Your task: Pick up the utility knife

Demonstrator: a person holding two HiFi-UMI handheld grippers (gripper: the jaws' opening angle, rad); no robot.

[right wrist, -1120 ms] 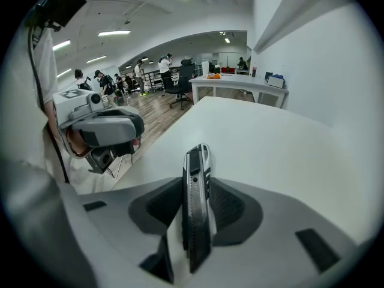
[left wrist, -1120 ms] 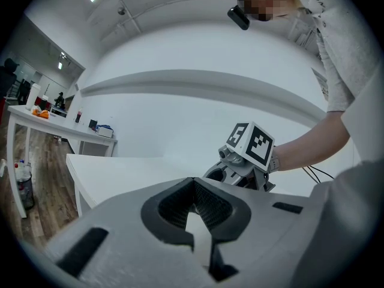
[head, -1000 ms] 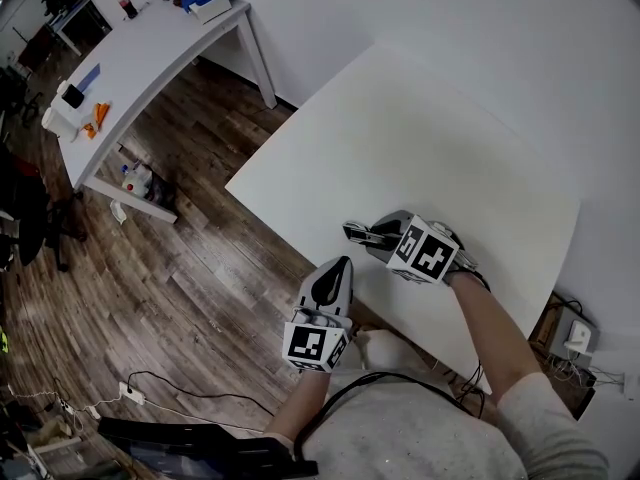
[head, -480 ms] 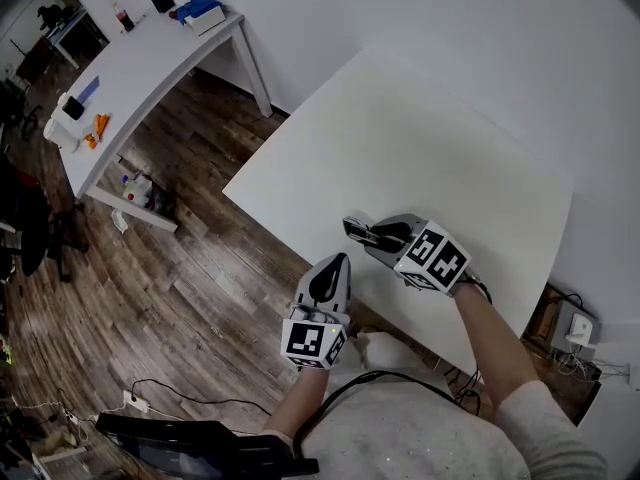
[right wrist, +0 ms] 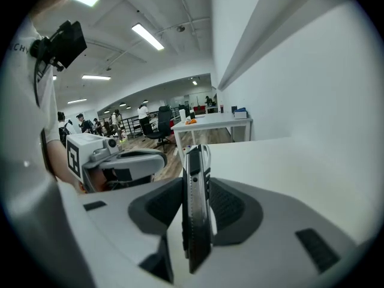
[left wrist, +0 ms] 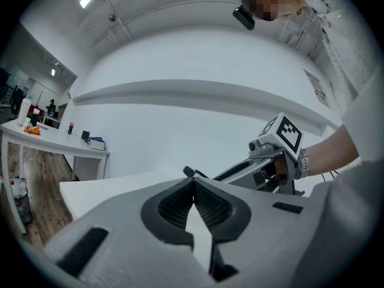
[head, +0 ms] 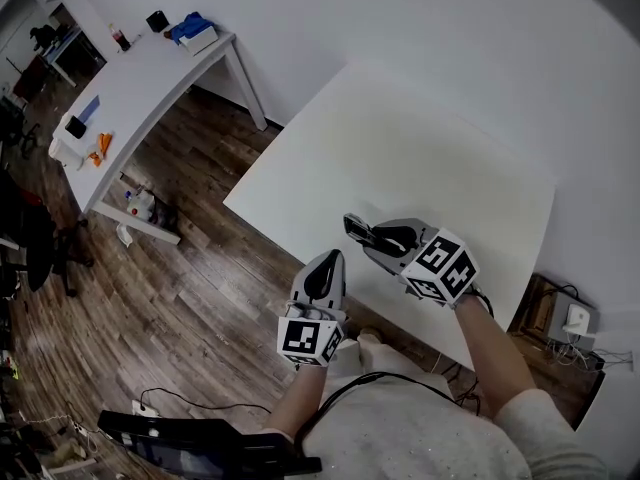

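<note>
At the far left of the head view a side table (head: 150, 78) carries small things, among them a pale box (head: 203, 38) with something blue on or in it; which, I cannot tell. Bottles (head: 140, 206) stand on the wood floor beneath it. Nearer the middle, the left gripper (head: 333, 260) hangs over the floor just off the near edge of the white table (head: 400, 158). Only the left gripper view shows that its ribbed pads (left wrist: 207, 206) meet at the tips, with nothing between them. To the right, the right gripper (head: 378, 240) is above the white table's near edge, with the utility knife (head: 353, 226) jutting from its jaws, clear of the tabletop. The right gripper view shows what the head view cannot: the knife (right wrist: 193, 209) stands on edge, pinched flat between both pads. Beyond it is an open room with chairs and people.
</note>
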